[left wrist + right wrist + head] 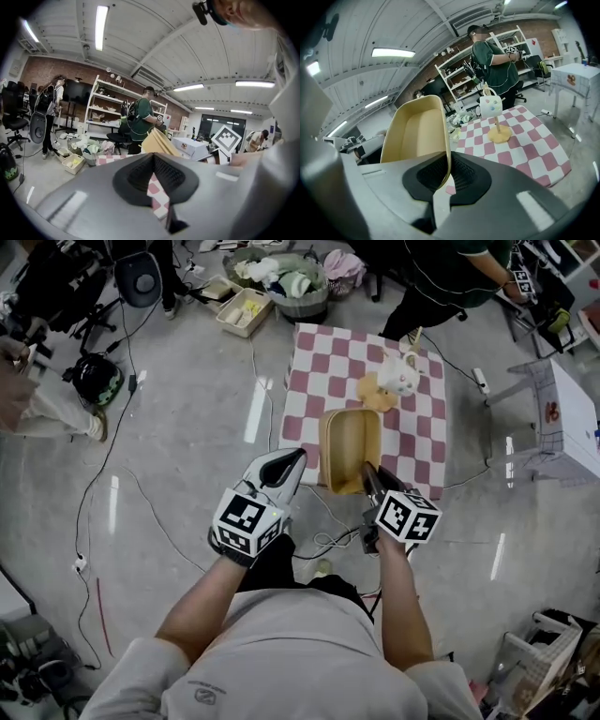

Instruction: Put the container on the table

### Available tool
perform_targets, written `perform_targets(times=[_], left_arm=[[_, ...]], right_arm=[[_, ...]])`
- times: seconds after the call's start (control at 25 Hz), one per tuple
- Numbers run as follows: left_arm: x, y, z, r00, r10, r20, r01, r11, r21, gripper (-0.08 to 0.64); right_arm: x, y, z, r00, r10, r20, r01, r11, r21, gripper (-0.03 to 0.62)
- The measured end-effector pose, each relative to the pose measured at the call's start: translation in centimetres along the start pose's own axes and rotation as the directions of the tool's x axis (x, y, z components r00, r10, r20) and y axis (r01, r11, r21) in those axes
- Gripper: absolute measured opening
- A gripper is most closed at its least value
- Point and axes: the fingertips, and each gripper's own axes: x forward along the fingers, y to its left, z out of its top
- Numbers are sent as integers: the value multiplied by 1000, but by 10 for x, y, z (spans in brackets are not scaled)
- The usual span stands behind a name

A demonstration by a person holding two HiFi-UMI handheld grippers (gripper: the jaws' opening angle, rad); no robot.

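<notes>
Carry-in step, by judgement; set-down not yet done. Gripping tan container by one wall with right gripper, thin rim pinched between the pads, hollow side tilted up. Holding it over the near edge of the table, part of it overhanging that edge in the head view; cannot tell whether it touches the cloth. Nothing in left gripper: pads pressed together, parked just short of the table's near edge.

Next, likely: push forward past the near edge, level the base, lower flat, then let go. Worth getting the whole base inboard first, to avoid tipping off.

Plenty of bare checked cloth at the table's middle and left. Only a white ornament on a yellow stand toward the table's far right, well apart from the container. Person beyond the far edge; cables on the floor before the near edge.
</notes>
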Motion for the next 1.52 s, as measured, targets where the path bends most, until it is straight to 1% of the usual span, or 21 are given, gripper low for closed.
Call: perform_targets(times=[0.28, 0.6, 0.76, 1.04, 1.28, 1.52], left_arm=[[29, 37, -3, 995, -92, -50, 92, 996, 11, 6], [53, 54, -21, 987, -136, -86, 135, 991, -12, 6], [68, 64, -34, 986, -134, -101, 133, 991, -16, 6], [99, 83, -60, 984, -106, -143, 101, 994, -42, 6], [131, 90, -92, 978, -100, -181, 91, 994, -57, 6], [154, 102, -129, 972, -85, -220, 68, 994, -88, 6]], right_arm=[[40, -4, -2, 997, -73, -15, 73, 997, 32, 25], [80, -13, -13, 991, -115, -65, 117, 993, 29, 25], [106, -26, -23, 987, -124, -101, 128, 991, 28, 25], [147, -54, -35, 978, -128, -166, 135, 990, 31, 25], [179, -92, -55, 963, -152, -223, 164, 986, 36, 25], [211, -126, -78, 944, -171, -283, 190, 981, 39, 25]])
